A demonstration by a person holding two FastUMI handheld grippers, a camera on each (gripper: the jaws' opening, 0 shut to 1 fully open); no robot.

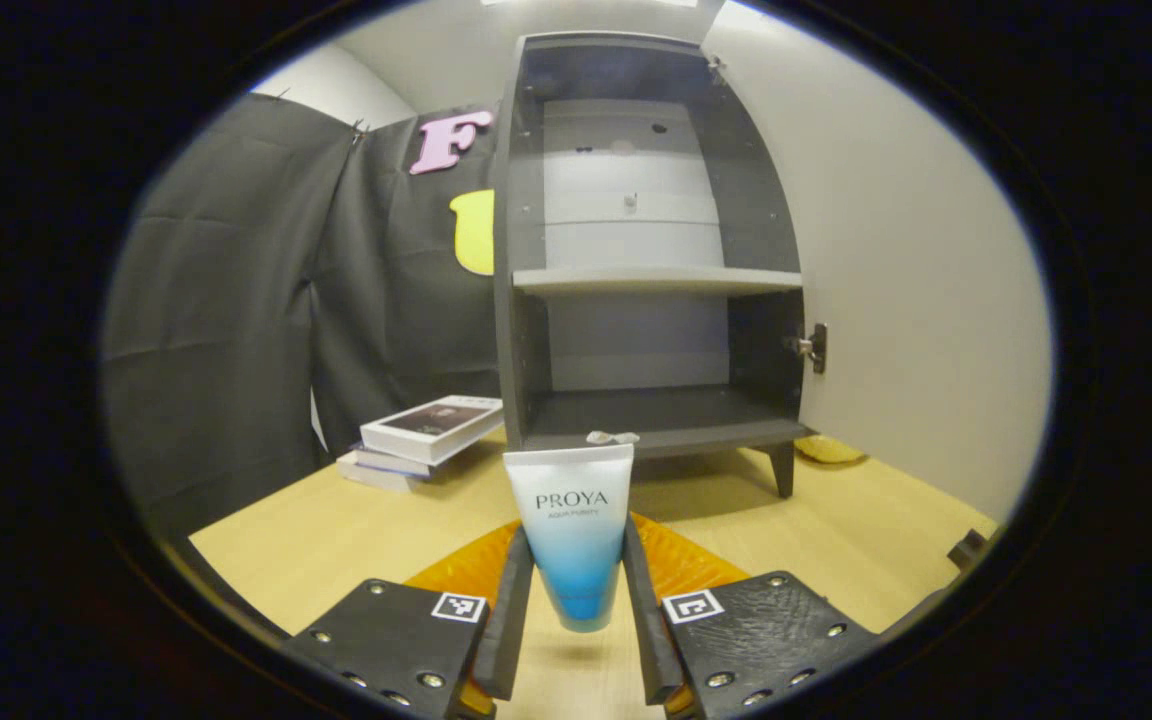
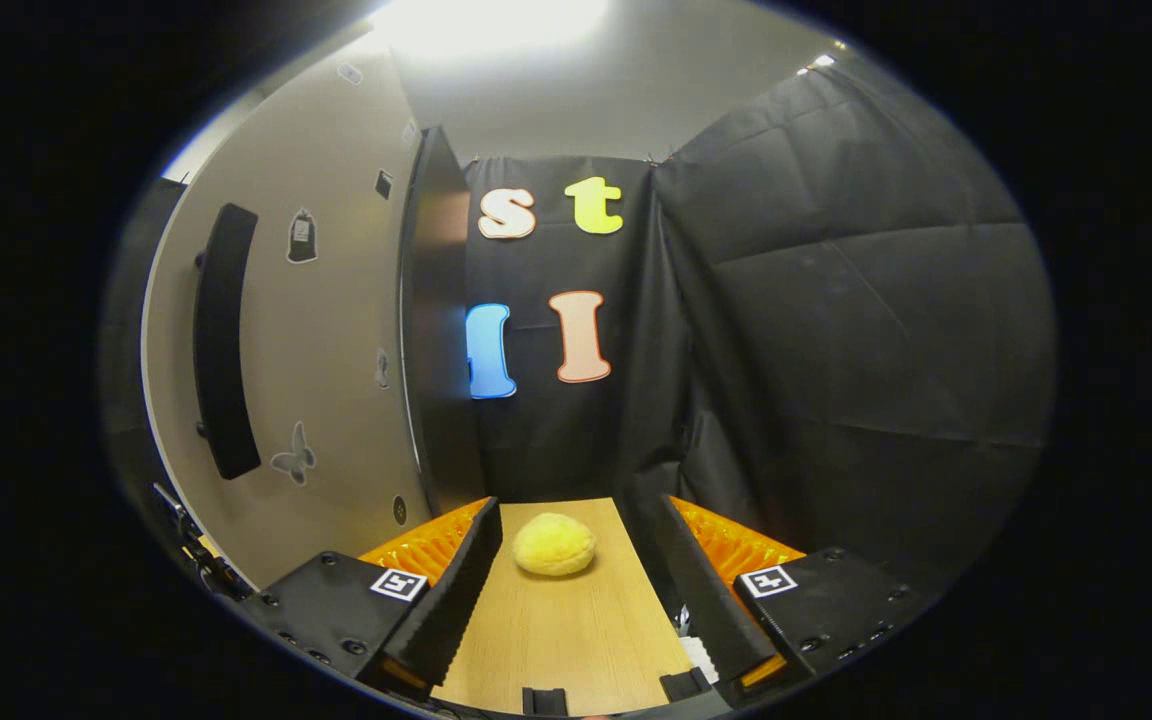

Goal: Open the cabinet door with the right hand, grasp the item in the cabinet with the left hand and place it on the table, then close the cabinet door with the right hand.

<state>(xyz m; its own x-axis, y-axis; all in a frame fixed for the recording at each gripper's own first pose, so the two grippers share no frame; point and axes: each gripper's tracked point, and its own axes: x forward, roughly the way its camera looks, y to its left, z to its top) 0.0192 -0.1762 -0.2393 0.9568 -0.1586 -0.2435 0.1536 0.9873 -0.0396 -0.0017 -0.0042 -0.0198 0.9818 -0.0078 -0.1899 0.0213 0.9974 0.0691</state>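
Flanking the cabinet (image 1: pixel 636 280): books (image 1: pixel 426 435), yellow ball (image 2: pixel 554 544).

The tube (image 1: pixel 574 530) bears the brand word "PROYA" in dark capitals near its upper end; the smaller line beneath it is too fine to read.

Tube (image 1: pixel 576 535) lower end sits between the left gripper (image 1: pixel 578 610) fingers; contact faces hidden, and can't tell if its cap touches the table (image 1: pixel 336 530). Yellow object (image 1: pixel 829 451) behind the cabinet (image 1: pixel 651 260) leg is mostly occluded, shape unclear. Bottom books in the stack (image 1: pixel 421 440) are covered by the top one. In the right gripper view, the cabinet door (image 2: pixel 306 340) lower edge is hidden behind the right gripper (image 2: pixel 576 590); door stickers too small to identify.
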